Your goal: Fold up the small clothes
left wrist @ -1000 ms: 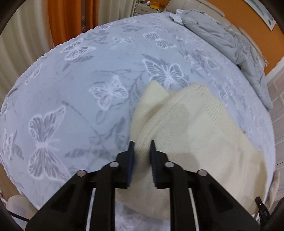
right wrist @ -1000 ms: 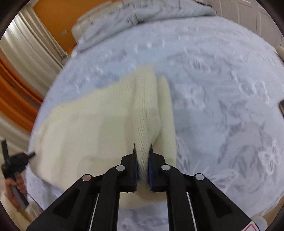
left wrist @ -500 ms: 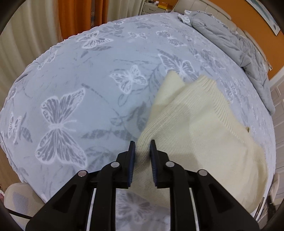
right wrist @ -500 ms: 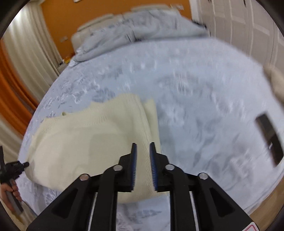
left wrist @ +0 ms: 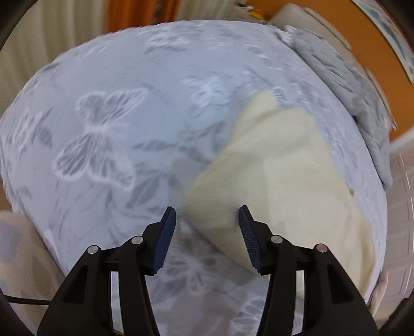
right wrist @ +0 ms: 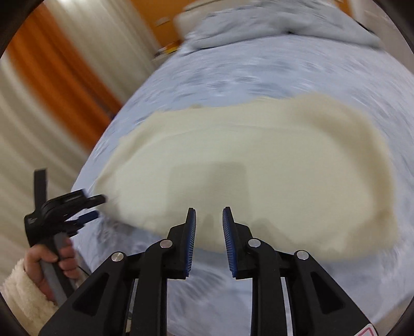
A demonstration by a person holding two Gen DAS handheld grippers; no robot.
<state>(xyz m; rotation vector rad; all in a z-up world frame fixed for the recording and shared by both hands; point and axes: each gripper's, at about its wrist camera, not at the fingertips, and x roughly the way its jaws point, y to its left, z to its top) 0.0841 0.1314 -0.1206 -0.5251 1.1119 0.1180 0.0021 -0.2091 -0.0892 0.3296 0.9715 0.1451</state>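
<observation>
Through my left wrist camera, my left gripper (left wrist: 207,219) stands wide open with nothing between its blue pads (left wrist: 165,239). The near corner of the cream sweater (left wrist: 279,175) lies on the bedspread (left wrist: 108,98) just ahead of the gap and toward the right pad; whether that pad touches the knit I cannot tell (the picture is smeared). The sweater spreads flat from there to the right and far side, with a folded flap at its far end. A grey quilt (left wrist: 344,77) is bunched along the far right edge of the bed, and orange curtains (left wrist: 139,13) hang at the far left.

Through my right wrist camera, my right gripper (right wrist: 209,219) is partly open and holds nothing; its pads sit just over the near edge of the sweater (right wrist: 258,160), which lies as a broad cream shape across the bed's middle. At the left, my left hand (right wrist: 51,263) grips the other tool, whose open fingers (right wrist: 88,206) point at the sweater's left edge. The quilt (right wrist: 271,23) lies at the far side.
</observation>
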